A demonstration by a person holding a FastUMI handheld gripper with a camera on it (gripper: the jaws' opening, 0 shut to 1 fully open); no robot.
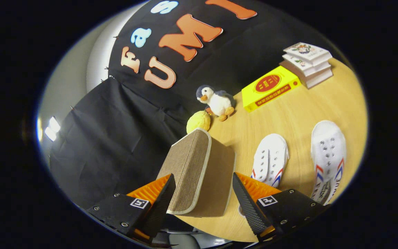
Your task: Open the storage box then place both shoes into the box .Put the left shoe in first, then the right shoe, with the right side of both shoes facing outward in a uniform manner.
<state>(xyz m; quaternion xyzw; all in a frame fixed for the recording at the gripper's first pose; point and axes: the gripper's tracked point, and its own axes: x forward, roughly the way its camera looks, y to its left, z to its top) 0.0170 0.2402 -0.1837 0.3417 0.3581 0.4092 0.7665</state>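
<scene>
— Where did we have the gripper [204, 192]?
— Fingers spread wide, the storage box [199, 169] between them, its lid raised; whether they touched it we couldn't tell.
— The shoes?
— Right of the box on the wooden table [306, 103]: left shoe [271, 159] and right shoe [327, 155], toes pointing towards the black cloth wall [116, 138].

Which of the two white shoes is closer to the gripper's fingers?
The shoe just beyond the right finger, beside the storage box standing between the open fingers. The other shoe lies farther out.

Black cloth wall [116, 138], wooden table [309, 114], bright lamp [52, 128]
</scene>
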